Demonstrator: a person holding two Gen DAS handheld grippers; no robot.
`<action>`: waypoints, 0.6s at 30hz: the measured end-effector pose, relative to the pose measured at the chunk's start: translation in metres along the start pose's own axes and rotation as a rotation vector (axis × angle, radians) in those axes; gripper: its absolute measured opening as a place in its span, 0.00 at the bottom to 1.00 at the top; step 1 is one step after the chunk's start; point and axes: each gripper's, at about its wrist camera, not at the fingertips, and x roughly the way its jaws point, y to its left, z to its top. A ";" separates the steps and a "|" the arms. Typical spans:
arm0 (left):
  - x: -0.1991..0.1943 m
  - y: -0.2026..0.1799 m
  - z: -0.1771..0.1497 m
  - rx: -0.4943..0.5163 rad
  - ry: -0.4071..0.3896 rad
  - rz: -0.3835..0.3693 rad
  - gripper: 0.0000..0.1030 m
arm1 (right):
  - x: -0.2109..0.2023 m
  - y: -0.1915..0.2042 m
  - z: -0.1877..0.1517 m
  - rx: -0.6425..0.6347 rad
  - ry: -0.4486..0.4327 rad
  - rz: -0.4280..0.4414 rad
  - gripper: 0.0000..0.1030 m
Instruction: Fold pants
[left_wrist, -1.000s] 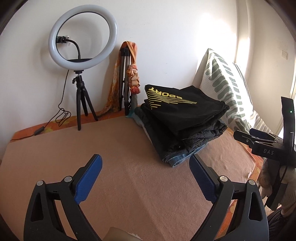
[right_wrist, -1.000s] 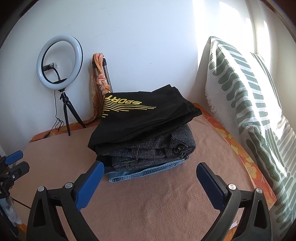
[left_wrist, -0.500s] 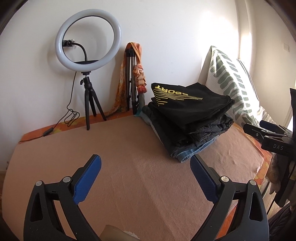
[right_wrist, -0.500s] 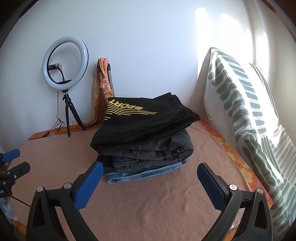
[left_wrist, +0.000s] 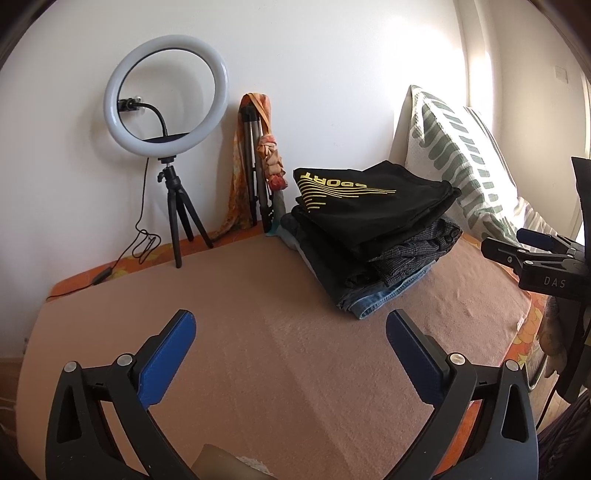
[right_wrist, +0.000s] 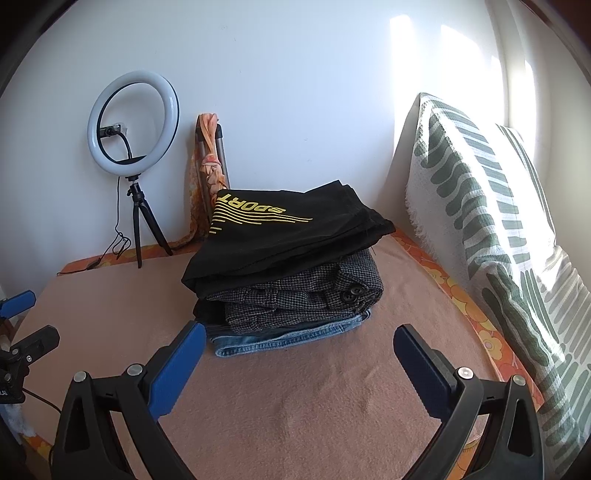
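A pile of folded pants (left_wrist: 373, 236) (right_wrist: 288, 258) lies on a bed covered by a tan blanket (left_wrist: 258, 332) (right_wrist: 110, 295). Black pants with a yellow SPORT print are on top, grey houndstooth ones lie under them, and blue jeans are at the bottom. My left gripper (left_wrist: 290, 321) hovers over bare blanket, short of the pile and to its left. Its jaws are opening, with nothing between them. My right gripper (right_wrist: 299, 330) is open and holds nothing, just in front of the pile's near edge. Each gripper shows at the edge of the other's view.
A ring light on a small tripod (left_wrist: 166, 88) (right_wrist: 133, 122) stands at the wall behind the bed. A folded tripod draped with orange cloth (left_wrist: 255, 162) leans beside it. A green-striped pillow (left_wrist: 465, 162) (right_wrist: 498, 221) stands along the bed's right side.
The left gripper's jaws have spread a little wider and its view has rolled slightly. The pile and the right gripper stay about where they were.
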 end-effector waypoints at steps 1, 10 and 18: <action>0.000 -0.001 0.000 0.008 -0.004 0.013 0.99 | 0.000 0.000 0.000 0.003 0.000 0.000 1.00; -0.003 -0.004 0.000 0.031 -0.012 0.029 0.99 | -0.001 0.000 0.001 0.014 0.006 0.005 1.00; -0.002 -0.004 0.000 0.031 -0.006 0.037 0.99 | 0.001 0.001 0.001 0.011 0.011 0.011 1.00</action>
